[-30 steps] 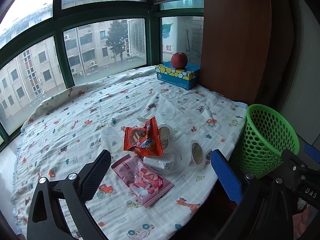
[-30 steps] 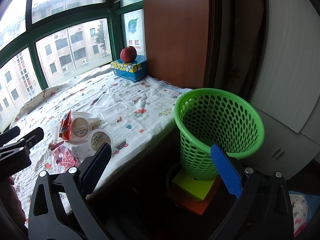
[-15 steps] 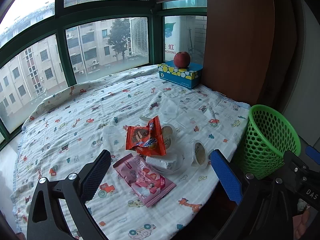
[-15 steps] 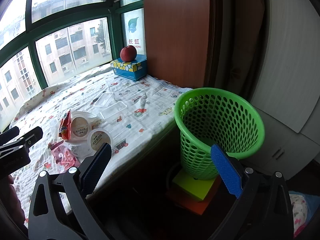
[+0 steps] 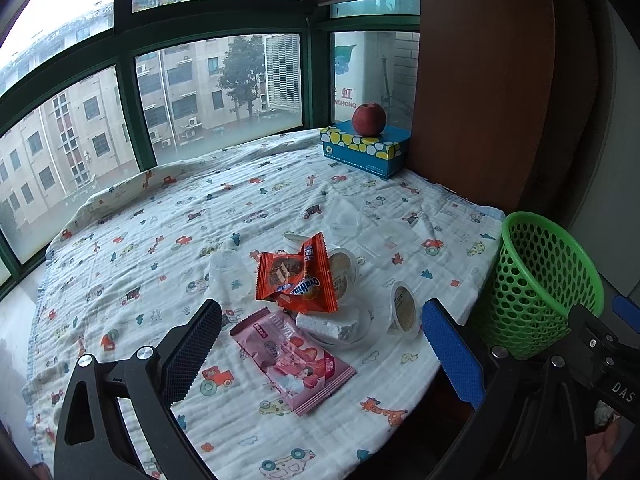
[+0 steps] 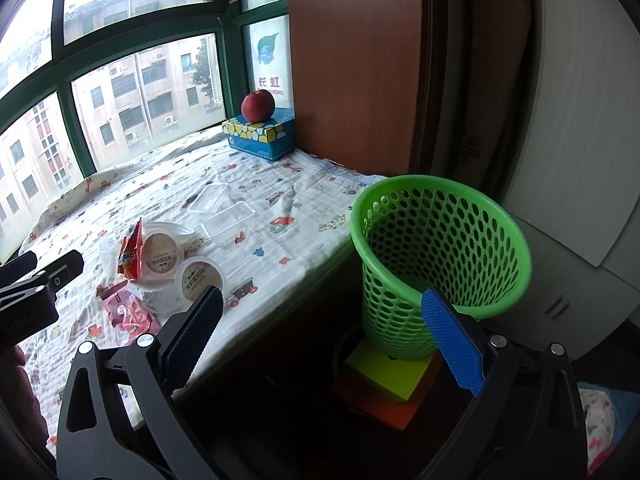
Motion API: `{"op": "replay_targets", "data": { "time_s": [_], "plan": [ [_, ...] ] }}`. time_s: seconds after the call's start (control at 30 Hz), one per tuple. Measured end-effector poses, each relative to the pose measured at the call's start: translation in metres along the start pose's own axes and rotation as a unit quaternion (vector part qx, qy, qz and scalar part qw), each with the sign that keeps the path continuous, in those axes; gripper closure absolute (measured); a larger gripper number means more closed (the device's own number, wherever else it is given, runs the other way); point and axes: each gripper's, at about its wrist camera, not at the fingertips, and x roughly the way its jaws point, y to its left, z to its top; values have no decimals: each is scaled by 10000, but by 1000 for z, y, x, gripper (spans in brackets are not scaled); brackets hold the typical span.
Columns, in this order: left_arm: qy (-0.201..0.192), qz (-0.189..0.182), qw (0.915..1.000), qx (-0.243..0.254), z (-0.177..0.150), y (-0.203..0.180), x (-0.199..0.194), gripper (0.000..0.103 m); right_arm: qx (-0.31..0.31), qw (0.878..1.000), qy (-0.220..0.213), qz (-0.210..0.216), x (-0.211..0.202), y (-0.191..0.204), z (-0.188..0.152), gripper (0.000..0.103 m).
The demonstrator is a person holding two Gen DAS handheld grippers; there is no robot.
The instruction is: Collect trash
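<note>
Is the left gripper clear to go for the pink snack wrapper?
Probably yes: the left gripper is open, and the pink snack wrapper lies flat between its fingers with nothing on top.

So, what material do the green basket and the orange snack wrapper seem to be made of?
The green basket looks like moulded plastic: a glossy rim and walls pierced by even rows of round holes. The orange snack wrapper seems to be thin printed plastic or foil film: it is shiny and creased, with a crimped edge. Which film exactly cannot be told.
</note>
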Motion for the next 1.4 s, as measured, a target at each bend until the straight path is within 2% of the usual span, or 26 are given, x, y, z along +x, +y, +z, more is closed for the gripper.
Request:
{"op": "replay_targets", "data": {
  "time_s": [1.0,1.27,1.4],
  "plan": [
    [60,266,9994,-212,12,29,13,6,-284,9993,62,225,20,22,6,5],
    [32,529,9979,-379,22,57,16,6,-519,9968,135,589,32,43,6,5],
    [16,638,9969,-467,24,73,18,6,-609,9924,244,1038,43,54,6,5]
  ]
}}
